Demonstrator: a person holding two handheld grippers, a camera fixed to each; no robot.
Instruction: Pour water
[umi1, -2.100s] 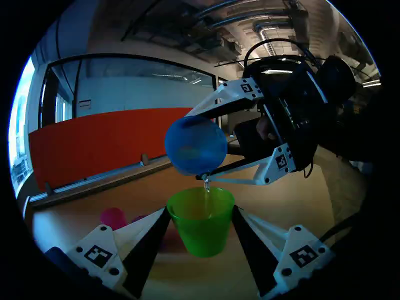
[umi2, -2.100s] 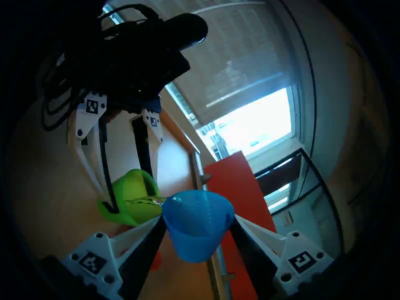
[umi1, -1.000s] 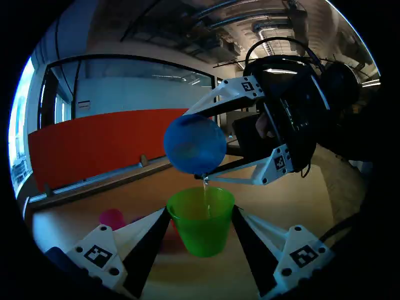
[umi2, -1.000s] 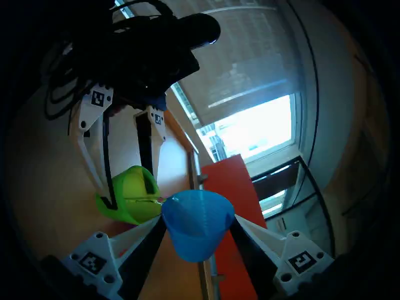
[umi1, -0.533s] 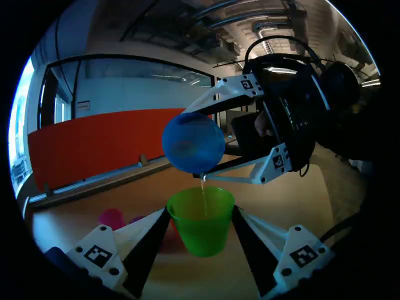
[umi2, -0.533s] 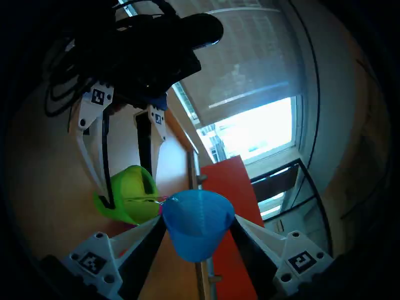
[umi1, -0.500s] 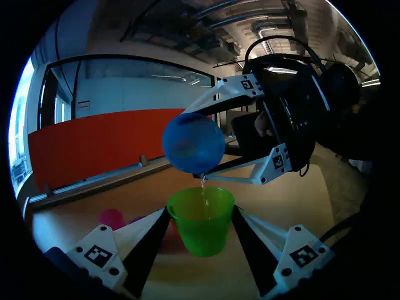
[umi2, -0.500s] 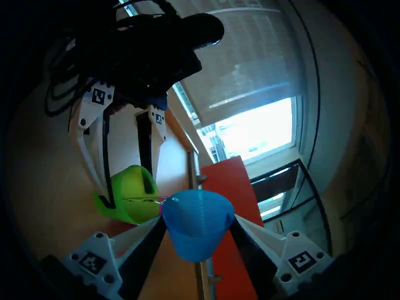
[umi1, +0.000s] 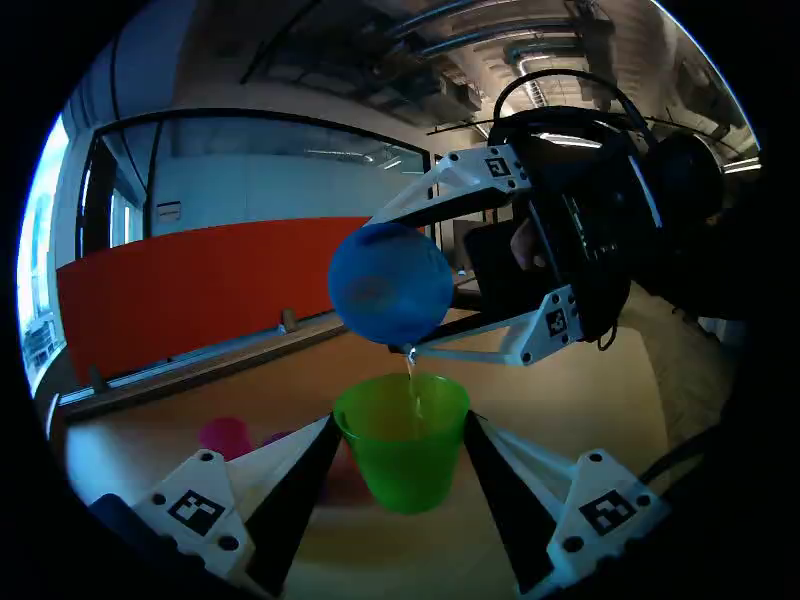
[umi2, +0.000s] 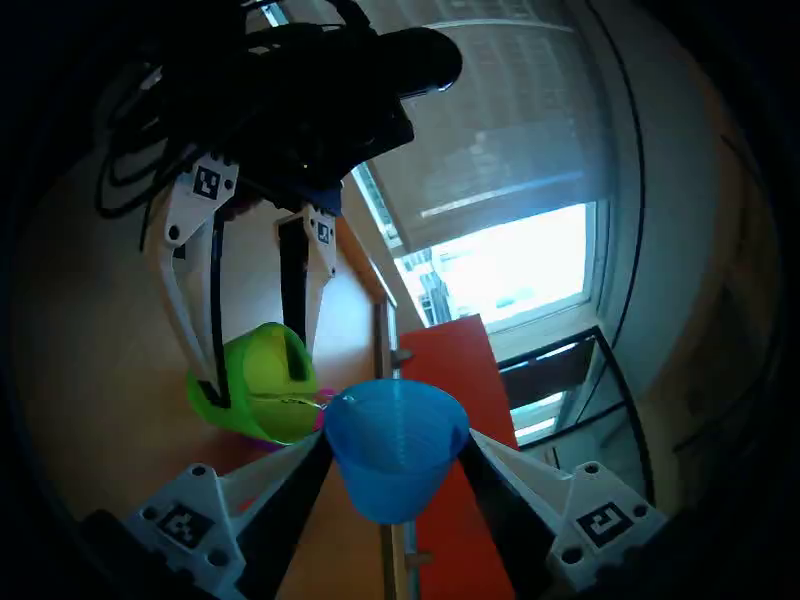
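In the left gripper view, my left gripper (umi1: 402, 450) is shut on a green cup (umi1: 403, 440), held upright above the wooden table (umi1: 560, 400). Above it the right gripper (umi1: 425, 290) holds a blue cup (umi1: 388, 283), tipped with its base toward the camera. A thin stream of water (umi1: 411, 368) falls from its rim into the green cup. In the right gripper view, my right gripper (umi2: 395, 470) is shut on the blue cup (umi2: 393, 455). The green cup (umi2: 255, 385) sits beyond it between the left gripper's fingers (umi2: 190, 300).
A pink cup (umi1: 226, 435) stands on the table at the left, behind my left finger. An orange wall panel (umi1: 200, 280) and a rail run along the table's far edge. A hand (umi1: 525, 245) holds the right gripper. A bright window (umi2: 510, 265) shows in the right gripper view.
The blue cup stays tipped and water keeps trickling into the green cup. The right gripper has turned a little further; the left gripper and green cup hold still.
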